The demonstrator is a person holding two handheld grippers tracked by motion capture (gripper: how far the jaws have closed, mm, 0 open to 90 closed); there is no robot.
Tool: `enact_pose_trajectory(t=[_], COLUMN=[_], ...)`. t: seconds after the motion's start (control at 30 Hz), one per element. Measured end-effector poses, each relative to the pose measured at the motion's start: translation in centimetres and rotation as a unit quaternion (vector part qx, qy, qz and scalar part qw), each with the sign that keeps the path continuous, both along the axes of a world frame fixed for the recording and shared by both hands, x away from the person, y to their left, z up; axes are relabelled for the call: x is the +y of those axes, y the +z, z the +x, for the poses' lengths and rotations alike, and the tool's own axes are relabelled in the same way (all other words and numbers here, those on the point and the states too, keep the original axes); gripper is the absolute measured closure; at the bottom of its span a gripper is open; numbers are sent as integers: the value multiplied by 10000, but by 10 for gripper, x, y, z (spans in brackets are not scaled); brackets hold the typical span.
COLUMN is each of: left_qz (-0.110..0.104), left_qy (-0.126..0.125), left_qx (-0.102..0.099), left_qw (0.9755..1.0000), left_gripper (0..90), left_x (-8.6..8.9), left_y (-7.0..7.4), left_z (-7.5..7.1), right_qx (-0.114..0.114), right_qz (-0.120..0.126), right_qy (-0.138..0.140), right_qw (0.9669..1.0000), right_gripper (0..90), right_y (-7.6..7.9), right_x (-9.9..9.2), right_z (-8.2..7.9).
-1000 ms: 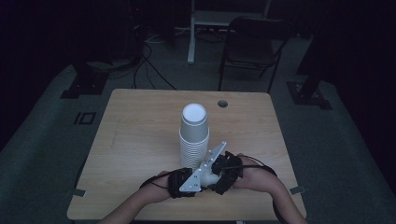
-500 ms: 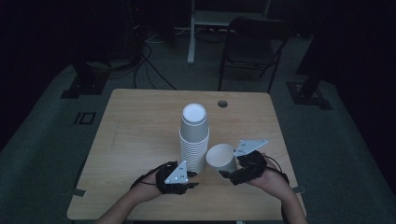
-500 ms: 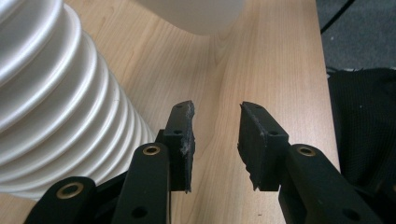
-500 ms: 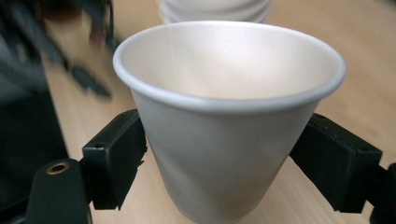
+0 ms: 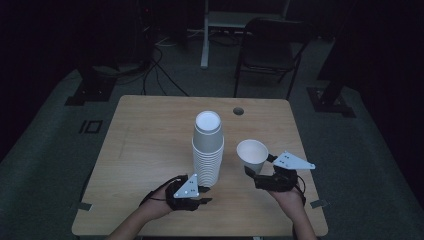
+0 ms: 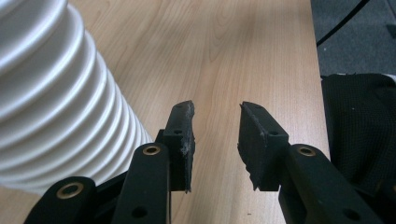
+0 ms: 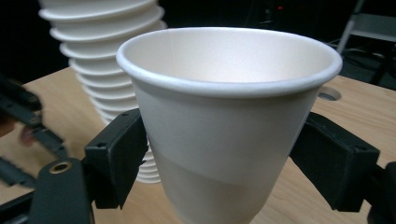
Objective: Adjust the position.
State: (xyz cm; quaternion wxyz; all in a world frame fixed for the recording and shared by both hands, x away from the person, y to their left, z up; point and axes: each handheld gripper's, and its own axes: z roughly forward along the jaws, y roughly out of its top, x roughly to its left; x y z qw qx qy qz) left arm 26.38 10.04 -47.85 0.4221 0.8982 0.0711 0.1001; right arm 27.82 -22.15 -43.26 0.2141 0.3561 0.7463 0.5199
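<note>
Now my right gripper (image 5: 256, 172) clamps the cup (image 5: 252, 154), left gripper (image 5: 202, 195) narrowly empty; oversqueezing could crumple it near the desk's (image 5: 145, 135) right edge.

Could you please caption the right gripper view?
Right tool grips a white paper cup upright, cup stack behind.

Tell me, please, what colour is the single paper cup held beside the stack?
Plain white paper cup, inside and out; the right gripper view shows it best.
</note>
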Motion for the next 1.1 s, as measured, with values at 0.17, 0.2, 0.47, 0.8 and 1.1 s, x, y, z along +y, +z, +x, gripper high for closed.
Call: enact_pose_trajectory(t=[0.17,0.2,0.47,0.8,1.1], left_qz=[-268,-350,-935,-1029,-1136], left_qy=[235,308,1014,2111,2994], left_qx=[159,182,519,672,805], left_qw=[9992,9987,9891,9697,9439], left_gripper=[607,585,412,126,7], left_x=[14,17,50,86,120], left_y=[-3,-3,-13,-30,-38], left_z=[2,2,4,7,11], right_qx=[-172,-168,-257,-264,-226], right_qz=[91,84,74,151,179], right_qy=[-446,-503,-1170,-1654,-1775], right_qw=[9988,9986,9928,9858,9837], right_gripper=[194,194,194,194,193], right_y=[-5,-6,-18,-30,-35], right_x=[-4,-5,-9,-9,-9], right_z=[8,11,32,53,64])
